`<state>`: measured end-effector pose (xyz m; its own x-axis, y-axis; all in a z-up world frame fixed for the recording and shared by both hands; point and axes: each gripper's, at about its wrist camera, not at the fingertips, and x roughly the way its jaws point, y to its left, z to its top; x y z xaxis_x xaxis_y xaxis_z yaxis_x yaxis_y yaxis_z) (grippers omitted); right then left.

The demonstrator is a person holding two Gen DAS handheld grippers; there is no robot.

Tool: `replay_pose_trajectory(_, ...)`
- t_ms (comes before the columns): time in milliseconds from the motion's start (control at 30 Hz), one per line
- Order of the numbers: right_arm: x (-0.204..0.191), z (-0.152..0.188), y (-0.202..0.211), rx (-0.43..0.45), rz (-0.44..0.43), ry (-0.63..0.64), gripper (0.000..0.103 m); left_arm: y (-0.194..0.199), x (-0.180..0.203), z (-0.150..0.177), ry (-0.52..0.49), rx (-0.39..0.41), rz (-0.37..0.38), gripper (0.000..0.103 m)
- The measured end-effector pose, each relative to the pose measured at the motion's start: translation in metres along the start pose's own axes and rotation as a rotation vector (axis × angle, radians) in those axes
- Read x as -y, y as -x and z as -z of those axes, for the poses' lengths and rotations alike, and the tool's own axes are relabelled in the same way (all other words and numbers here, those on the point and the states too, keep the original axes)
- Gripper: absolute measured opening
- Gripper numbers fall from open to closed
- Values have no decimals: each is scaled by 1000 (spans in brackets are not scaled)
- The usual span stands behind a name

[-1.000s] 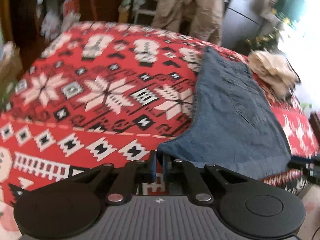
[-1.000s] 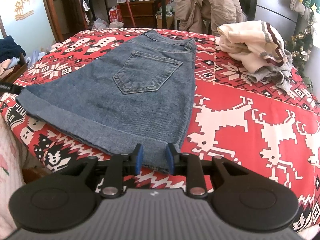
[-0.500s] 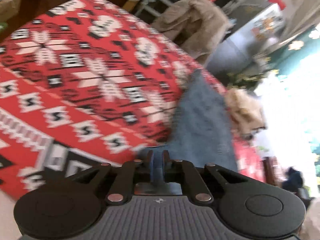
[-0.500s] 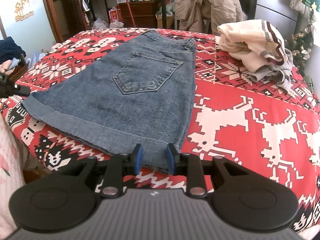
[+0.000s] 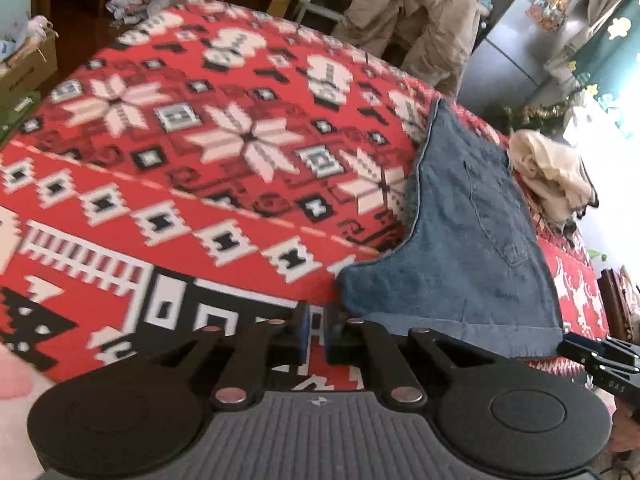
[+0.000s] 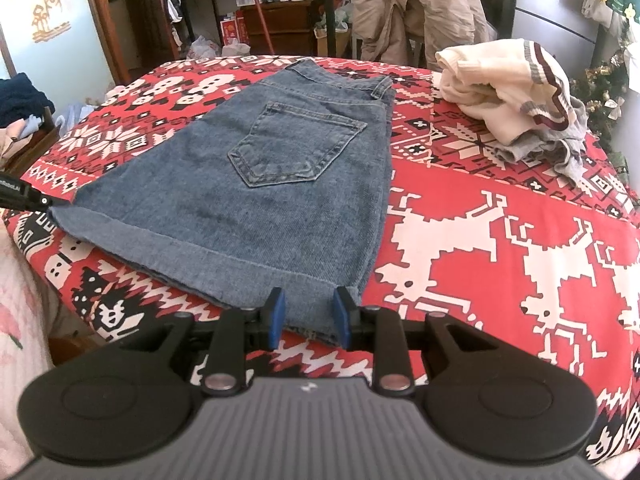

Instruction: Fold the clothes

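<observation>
Your shorts (image 6: 256,184) lie flat on the blanket (image 6: 480,208), hem toward you. Your right gripper (image 6: 307,314) is parted, its jaws astride the hem's near corner. Your left gripper (image 5: 315,334) has a narrow gap, nothing in it, just beside the other hem corner; its own body hides what lies beneath.

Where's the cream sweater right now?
Right wrist view: the cream sweater lies bunched at the far right of the red blanket, right of the denim shorts.

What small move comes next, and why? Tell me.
Probably close the right gripper on the hem of the blue denim shorts: it stands open with the hem's right corner between its fingers. The left gripper is open beside the other corner, gripping nothing.
</observation>
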<state>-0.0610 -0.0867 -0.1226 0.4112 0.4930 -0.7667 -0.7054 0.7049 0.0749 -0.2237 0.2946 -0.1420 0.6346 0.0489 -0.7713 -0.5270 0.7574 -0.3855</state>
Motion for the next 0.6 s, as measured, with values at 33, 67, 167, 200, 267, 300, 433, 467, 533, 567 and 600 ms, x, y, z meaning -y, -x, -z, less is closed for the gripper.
replay_pose_trajectory(33, 0, 0, 1, -1, -1, 1, 29, 3, 3, -1, -6, 8, 23, 5)
replay_pose_trajectory(67, 0, -1, 4, 2, 0, 1, 29, 6, 8, -3, -15, 14, 51, 5)
replay_pose_trajectory(167, -2, -7, 16, 41, -15, 4, 29, 15, 24, -7, -43, 32, 137, 5)
replay_pose_trajectory(200, -3, -7, 17, 46, -21, 3, 29, 18, 29, -8, -53, 38, 166, 6)
replay_pose_trajectory(267, -2, -5, 15, 38, -25, 0, 29, 11, 44, -5, -116, 12, 175, 7)
replay_pose_trajectory(300, -1, -4, 13, 34, -27, -1, 29, 4, 48, -2, -145, -6, 162, 7)
replay_pose_trajectory(433, 1, 0, 9, 18, -35, -7, 29, -18, 34, 9, -156, -67, 105, 2)
replay_pose_trajectory(467, 2, 1, 7, 14, -37, -9, 28, -17, 26, 9, -129, -74, 118, 2)
replay_pose_trajectory(533, 3, 4, 5, 7, -41, -12, 28, -13, 12, 10, -74, -82, 129, 2)
replay_pose_trajectory(567, 3, 5, 4, 3, -43, -13, 28, -11, 9, 12, -75, -80, 110, 2)
replay_pose_trajectory(600, 4, 6, 3, -1, -45, -15, 28, -10, 7, 13, -83, -79, 91, 3)
